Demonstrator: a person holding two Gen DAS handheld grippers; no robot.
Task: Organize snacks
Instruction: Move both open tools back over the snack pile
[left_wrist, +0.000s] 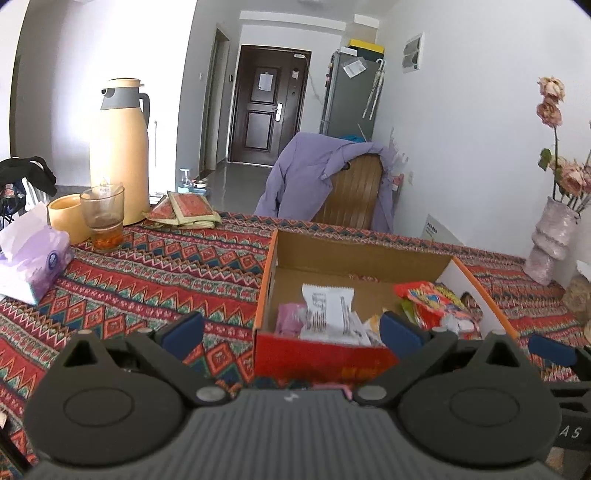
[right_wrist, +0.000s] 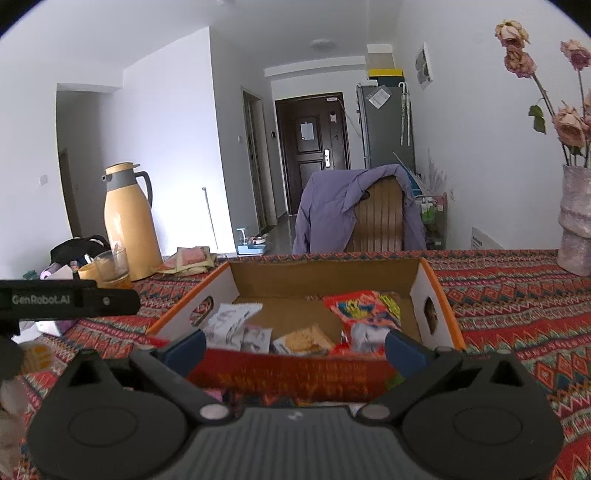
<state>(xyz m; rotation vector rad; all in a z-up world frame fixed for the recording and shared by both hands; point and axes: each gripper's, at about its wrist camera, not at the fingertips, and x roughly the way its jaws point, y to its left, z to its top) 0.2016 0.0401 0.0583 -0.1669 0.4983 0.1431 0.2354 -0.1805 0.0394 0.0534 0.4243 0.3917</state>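
Observation:
An open cardboard box (left_wrist: 266, 280) with orange rims and a red front stands on the patterned tablecloth; it also shows in the right wrist view (right_wrist: 439, 295). Inside lie a white packet (left_wrist: 328, 306), a pink packet (left_wrist: 290, 317), a red and yellow snack bag (left_wrist: 432, 299) and a biscuit packet (right_wrist: 303, 341). My left gripper (left_wrist: 291, 332) is open and empty in front of the box's near left corner. My right gripper (right_wrist: 295, 347) is open and empty, its fingers astride the box's front wall. The left gripper's body (right_wrist: 66, 299) shows at the left of the right wrist view.
A yellow thermos (left_wrist: 120, 151), a glass (left_wrist: 103, 216), a yellow cup (left_wrist: 66, 218), a tissue pack (left_wrist: 33, 258) and flat sachets (left_wrist: 184, 210) sit at the table's left back. A vase of dried roses (right_wrist: 576, 229) stands at the right. A chair with a purple jacket (left_wrist: 332, 181) is behind.

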